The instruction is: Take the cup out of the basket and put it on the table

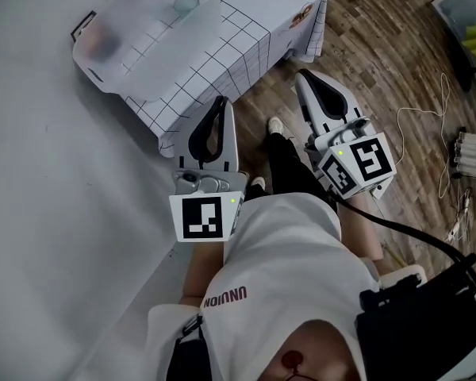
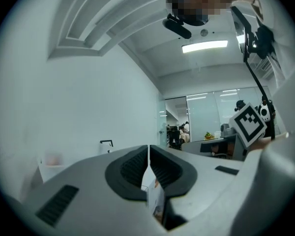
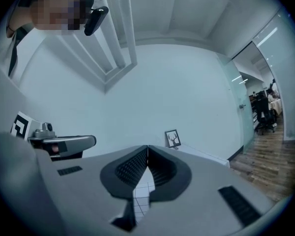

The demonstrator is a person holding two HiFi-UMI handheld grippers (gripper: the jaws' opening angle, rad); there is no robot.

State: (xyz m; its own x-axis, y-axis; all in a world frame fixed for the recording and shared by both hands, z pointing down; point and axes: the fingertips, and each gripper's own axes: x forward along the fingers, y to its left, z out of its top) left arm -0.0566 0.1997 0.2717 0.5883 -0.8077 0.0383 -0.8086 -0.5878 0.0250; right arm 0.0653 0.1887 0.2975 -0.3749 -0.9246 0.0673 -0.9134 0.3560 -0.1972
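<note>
left gripper (image 1: 220, 101) closed, right gripper (image 1: 304, 75) closed, both empty, likely cup (image 1: 186, 5) well ahead, on table (image 1: 234, 46)

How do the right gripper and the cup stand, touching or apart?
Apart. In the head view the cup lies in the basket on the table, while the right gripper hangs over the wooden floor.

Floor (image 1: 381, 54): wood planks. Tablecloth (image 1: 222, 54): matt cloth. Jaws: matt grey plastic, ribbed blk pads.
</note>
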